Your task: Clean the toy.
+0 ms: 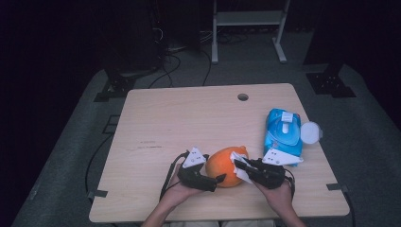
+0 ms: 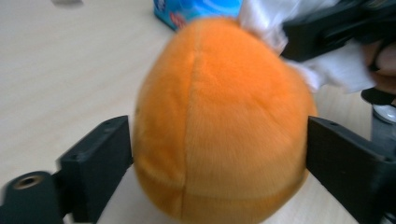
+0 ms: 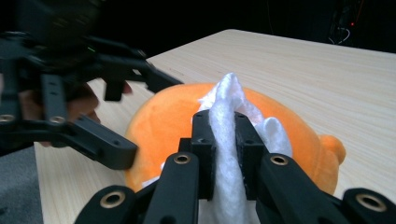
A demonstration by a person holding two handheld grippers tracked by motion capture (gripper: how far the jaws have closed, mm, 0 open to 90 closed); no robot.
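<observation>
Orange plush (image 2: 219, 126) clamped — left hand-held gripper (image 2: 219, 158); right hand-held gripper (image 3: 223, 154) pinches wipe (image 3: 226, 140).

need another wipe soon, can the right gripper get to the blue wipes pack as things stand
Probably not yet: the right gripper is shut on a white wipe against the orange plush. The blue wipes pack lies just beyond it, with nothing between.

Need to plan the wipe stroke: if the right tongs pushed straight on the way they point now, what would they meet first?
Most likely the orange plush toy: the right tongs, shut on the white wipe, point straight at it, wipe apparently touching already.
</observation>
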